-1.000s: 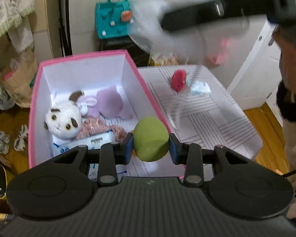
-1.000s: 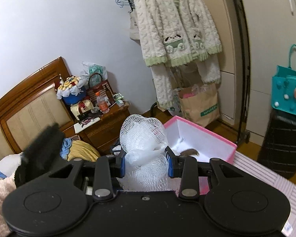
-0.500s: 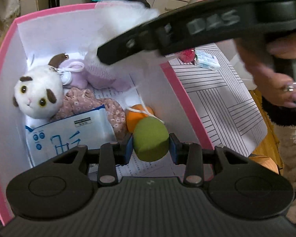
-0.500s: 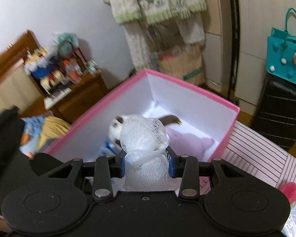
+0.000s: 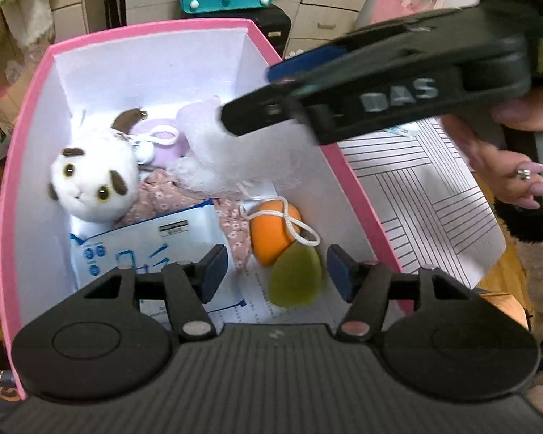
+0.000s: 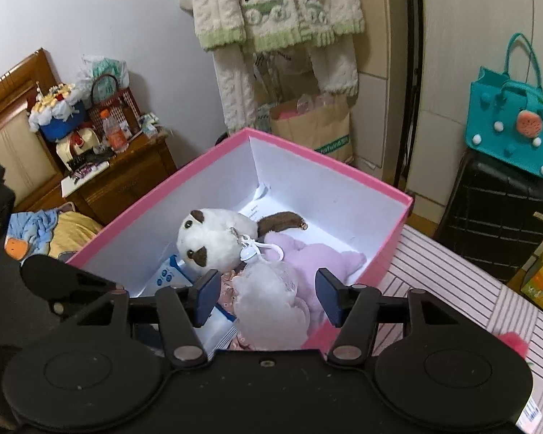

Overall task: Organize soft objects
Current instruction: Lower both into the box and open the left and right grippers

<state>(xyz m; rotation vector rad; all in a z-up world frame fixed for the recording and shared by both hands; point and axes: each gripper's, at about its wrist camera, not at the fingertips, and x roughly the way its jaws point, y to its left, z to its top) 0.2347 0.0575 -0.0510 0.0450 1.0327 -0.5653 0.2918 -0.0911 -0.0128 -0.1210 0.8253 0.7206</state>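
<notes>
Bedroom clutter frames the scene: a cream knitted cardigan hangs on the wall, a teal handbag sits on a black suitcase, and a wooden nightstand stands by the bed. On the striped table rests a pink box with white inner walls.

Inside the box lie a white plush cat with brown patches, a lilac plush toy beside it, a piece of pink floral fabric, a blue-and-white packet, an orange sponge with a white cord looped over it, and a green egg-shaped sponge touching the orange one on the box floor.

The left gripper hangs over the near end of the box, its fingers spread wide with the green sponge lying loose between them, touching neither pad.

The right gripper reaches over the box from the right side, its fingers likewise spread apart. A white mesh bath pouf sits between them, free of both pads, resting on the lilac toy and the floral fabric.
</notes>
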